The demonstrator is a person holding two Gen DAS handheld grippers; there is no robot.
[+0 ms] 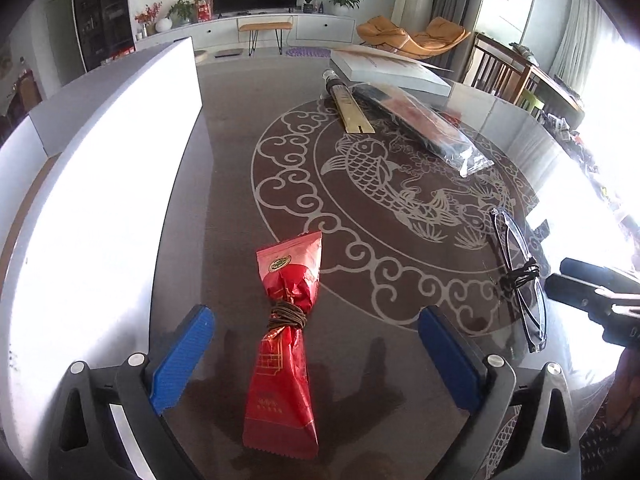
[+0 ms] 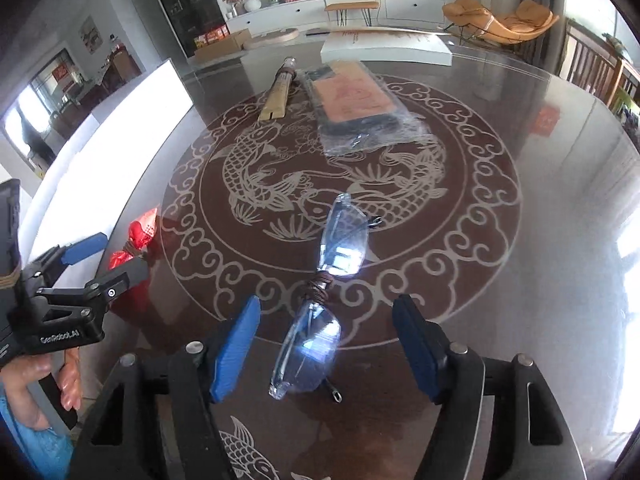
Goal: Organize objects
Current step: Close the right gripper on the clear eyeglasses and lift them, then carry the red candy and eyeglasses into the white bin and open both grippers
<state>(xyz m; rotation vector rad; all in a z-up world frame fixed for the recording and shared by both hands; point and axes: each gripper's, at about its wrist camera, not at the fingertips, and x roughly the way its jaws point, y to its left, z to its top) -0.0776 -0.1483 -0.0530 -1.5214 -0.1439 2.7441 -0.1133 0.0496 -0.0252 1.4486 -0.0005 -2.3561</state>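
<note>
Left wrist view: the left gripper stands with its blue fingers spread wide, pressing on nothing. Between them, at the lower centre of the frame, a red packet lies on the glass tabletop, bound at its waist with brown cord. A white box fills the left of the frame. At the right edge the right gripper comes in beside the glasses.

Right wrist view: the right gripper's fingers are apart, either side of the clear glasses, touching neither lens. A bagged dark item and a gold stick lie in the upper centre.
</note>
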